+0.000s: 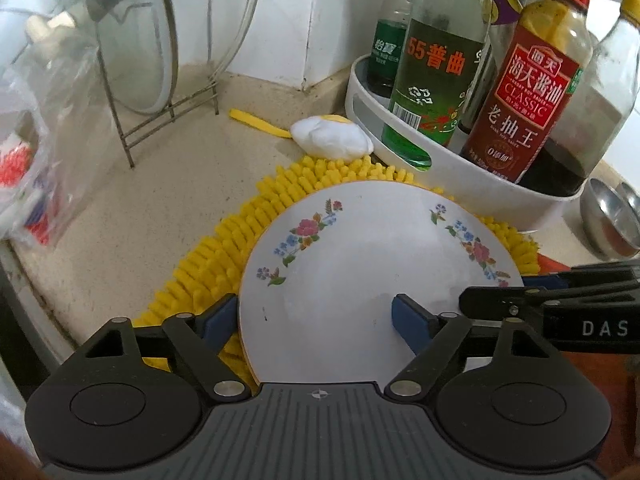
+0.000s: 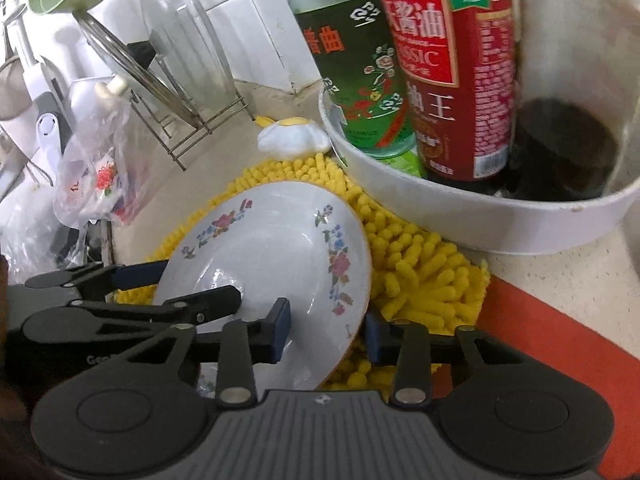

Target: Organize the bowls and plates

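A white plate with a flower border (image 1: pixel 360 248) (image 2: pixel 272 248) lies on a yellow shaggy mat (image 1: pixel 224 248) (image 2: pixel 416 264). My left gripper (image 1: pixel 313 320) stands open astride the plate's left rim, one blue pad over the mat and the other above the plate's inside. It enters the right wrist view from the left (image 2: pixel 200 280). My right gripper (image 2: pixel 327 332) straddles the opposite rim with a narrower gap, one pad over the plate's inside, the other by the rim's outer edge. I see white plate between the pads and no clear pressing. Its black fingers reach in from the right (image 1: pixel 496 290).
A white round caddy (image 1: pixel 472 188) (image 2: pixel 480 220) with sauce bottles stands just behind the mat. A wire rack holding glass lids (image 1: pixel 132 132) is at the back left. Steel bowls (image 1: pixel 608 220) sit far right, and a plastic bag (image 1: pixel 36 160) lies at the left edge.
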`<state>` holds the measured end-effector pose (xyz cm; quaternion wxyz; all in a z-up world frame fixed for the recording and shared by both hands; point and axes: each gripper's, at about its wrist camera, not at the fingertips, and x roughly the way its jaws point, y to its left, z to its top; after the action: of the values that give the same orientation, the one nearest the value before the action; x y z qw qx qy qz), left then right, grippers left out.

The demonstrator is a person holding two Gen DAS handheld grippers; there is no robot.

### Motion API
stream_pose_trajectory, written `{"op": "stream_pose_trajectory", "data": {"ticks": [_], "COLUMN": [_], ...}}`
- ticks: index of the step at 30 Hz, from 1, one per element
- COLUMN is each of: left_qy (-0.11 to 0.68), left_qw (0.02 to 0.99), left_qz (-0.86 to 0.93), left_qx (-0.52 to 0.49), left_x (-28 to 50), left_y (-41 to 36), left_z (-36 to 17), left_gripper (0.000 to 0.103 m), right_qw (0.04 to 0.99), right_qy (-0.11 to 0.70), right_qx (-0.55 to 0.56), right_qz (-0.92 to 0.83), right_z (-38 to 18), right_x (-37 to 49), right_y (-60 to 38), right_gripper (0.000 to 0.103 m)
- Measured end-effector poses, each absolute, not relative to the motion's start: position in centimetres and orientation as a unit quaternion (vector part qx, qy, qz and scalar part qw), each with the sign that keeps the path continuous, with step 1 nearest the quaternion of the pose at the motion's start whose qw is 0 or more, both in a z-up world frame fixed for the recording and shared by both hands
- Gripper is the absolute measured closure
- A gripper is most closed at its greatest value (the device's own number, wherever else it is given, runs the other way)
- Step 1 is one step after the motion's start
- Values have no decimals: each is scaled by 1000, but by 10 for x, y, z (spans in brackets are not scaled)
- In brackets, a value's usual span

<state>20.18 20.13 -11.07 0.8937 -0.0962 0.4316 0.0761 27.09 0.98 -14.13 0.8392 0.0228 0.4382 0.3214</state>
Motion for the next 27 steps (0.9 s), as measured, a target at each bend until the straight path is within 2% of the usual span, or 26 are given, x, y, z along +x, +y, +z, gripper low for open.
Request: {"op": "stream_pose_trajectory", "data": {"ticks": [9, 11, 16, 21, 23, 27], "left_qy": [430, 423, 405, 409, 409, 405], "left_qw": [896, 900, 909, 905, 903, 905], "left_qz": [60, 60, 57, 62, 69, 66], "left_qx": [-91, -87, -87, -101, -109, -111], "left_x": [189, 189, 185, 186, 185, 181], "left_y": [198, 202, 202, 195, 195, 194], "left_z": [-113, -117, -121, -118, -115, -106], "left_gripper": [19, 12, 8, 12, 18, 19], "right_qw": [835, 833, 840, 846, 848, 851], "right_qy": [449, 450, 432, 426, 425, 422], "right_qx": [45, 41, 34, 36, 37, 54], "right_qz": [316, 319, 326, 318, 315, 309], "right_z": [-144, -144, -148, -145, -143, -138], "right_x": [258, 258, 253, 247, 244, 240], "right_y": [-5, -3, -3, -5, -7, -16], "right_gripper": [75, 72, 72, 74, 75, 78]}}
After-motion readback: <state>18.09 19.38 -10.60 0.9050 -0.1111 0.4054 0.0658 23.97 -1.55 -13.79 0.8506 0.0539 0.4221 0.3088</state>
